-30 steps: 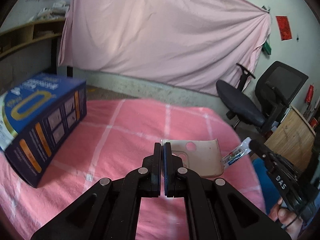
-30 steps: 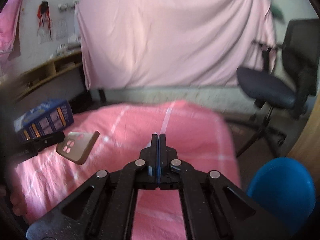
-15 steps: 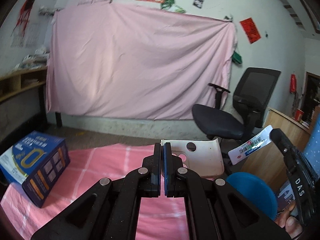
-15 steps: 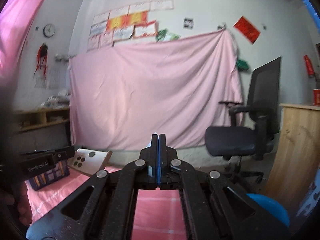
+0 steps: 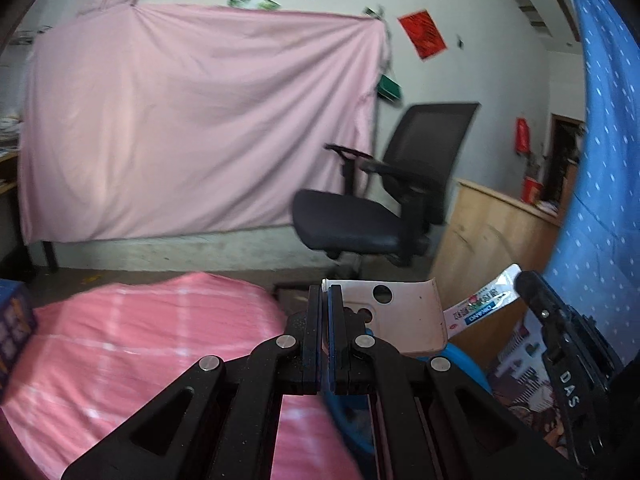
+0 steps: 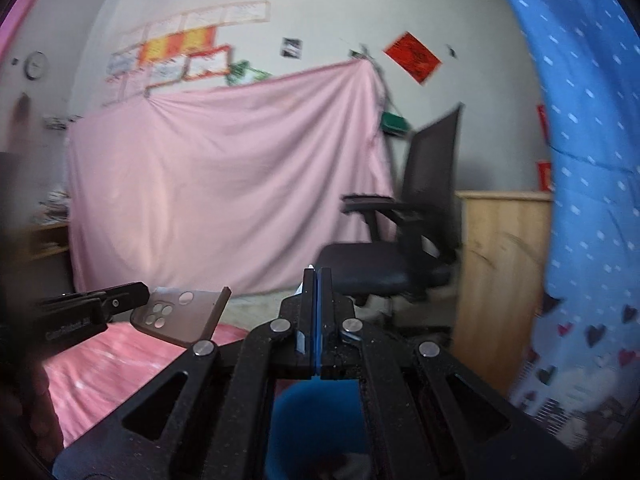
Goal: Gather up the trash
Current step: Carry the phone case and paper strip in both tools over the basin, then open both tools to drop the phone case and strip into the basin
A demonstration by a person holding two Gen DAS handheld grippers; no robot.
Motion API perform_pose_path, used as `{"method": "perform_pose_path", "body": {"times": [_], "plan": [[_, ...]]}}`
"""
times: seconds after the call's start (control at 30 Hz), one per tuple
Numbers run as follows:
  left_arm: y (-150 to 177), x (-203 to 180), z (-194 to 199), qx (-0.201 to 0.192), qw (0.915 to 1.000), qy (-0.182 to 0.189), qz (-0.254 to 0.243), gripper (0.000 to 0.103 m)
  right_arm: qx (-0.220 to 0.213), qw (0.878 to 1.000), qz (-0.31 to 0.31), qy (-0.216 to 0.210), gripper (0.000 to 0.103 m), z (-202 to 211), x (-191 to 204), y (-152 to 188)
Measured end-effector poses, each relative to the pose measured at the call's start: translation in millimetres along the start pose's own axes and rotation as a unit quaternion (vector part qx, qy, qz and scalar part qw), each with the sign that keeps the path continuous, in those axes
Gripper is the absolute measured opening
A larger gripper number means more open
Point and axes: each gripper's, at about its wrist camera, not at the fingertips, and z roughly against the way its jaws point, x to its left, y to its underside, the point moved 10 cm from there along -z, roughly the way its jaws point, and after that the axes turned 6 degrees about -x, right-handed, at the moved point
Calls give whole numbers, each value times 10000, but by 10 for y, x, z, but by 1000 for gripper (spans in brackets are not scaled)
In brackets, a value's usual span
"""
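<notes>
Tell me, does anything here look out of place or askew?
Nothing is spilled or broken. The beige plastic phone case, clamped by one edge in the left gripper, hangs tilted in the air. The right gripper pinches a small white printed wrapper. The blue round bin sits below.

Lived-in bedroom: pink-covered bed (image 5: 132, 344), office chair (image 5: 384, 204), wall posters (image 6: 184, 56)

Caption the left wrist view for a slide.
Left tongs shut on a phone case, right tongs gripping a wrapper, above a blue bin.
</notes>
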Motion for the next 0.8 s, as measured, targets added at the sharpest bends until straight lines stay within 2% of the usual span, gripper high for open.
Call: {"method": "perform_pose_path", "body": {"times": [0.17,0.3,0.6,0.8], "plan": [[252,-351,-268,342,9991,245,-74,0,438,9983,22,382,27,-81,-336,188],[455,-513,-503,637,9974,332,-86,0,784,9958,-42,479,27,-158,-519,371],[911,-545,-777,1410,9891,415,69,1,1605,9848,-279,611,29,-301,-802,820],[1066,-473,-823,1785,9831,360,197,4,1883,9797,-400,558,29,-386,-858,989]]}}
